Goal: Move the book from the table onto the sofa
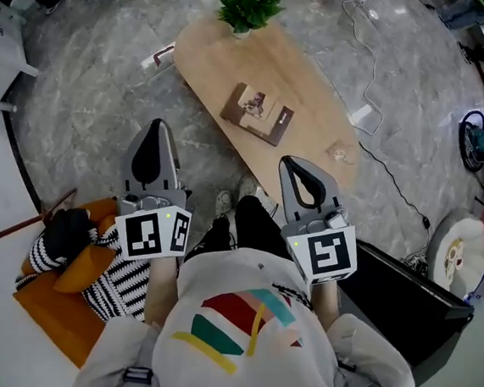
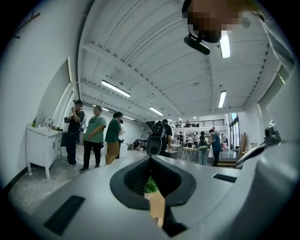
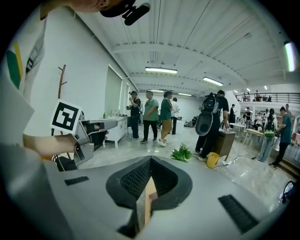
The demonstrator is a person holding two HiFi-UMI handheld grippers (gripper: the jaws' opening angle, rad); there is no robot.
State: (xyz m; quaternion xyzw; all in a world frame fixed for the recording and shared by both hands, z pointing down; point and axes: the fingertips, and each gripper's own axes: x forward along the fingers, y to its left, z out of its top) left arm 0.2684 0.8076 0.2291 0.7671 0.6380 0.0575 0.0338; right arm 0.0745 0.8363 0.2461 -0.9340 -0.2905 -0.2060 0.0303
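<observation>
Head view looks steeply down on a person standing at the near edge of a long oval wooden table (image 1: 213, 54), with one tool in each hand, two in all. The left tool (image 1: 156, 127) and the right tool (image 1: 293, 163) are both held out level with the body and aimed towards the table, which suits an approach to the book rather than a grasp. Neither has reached the table.

One book (image 1: 257, 113) lies flat near the middle of the table, cover up, well apart from both tools and touched by neither. One potted plant (image 1: 250, 6) stands at the far end, and one small pale item (image 1: 340, 153) sits near the right end; I cannot tell what it is.

Left gripper view shows that tool's jaws pressed together at the tips with nothing between them, only a sliver of table and plant seen through the slot below. Right gripper view shows the same: tips meeting, clenched on nothing. Both would have to spread before they could take the book, probably one at each side since it lies flat.

At the lower left is one orange seat (image 1: 47, 314) with one striped cushion (image 1: 122, 286), likely part of the sofa, so the carry looks short. The move has not begun.
</observation>
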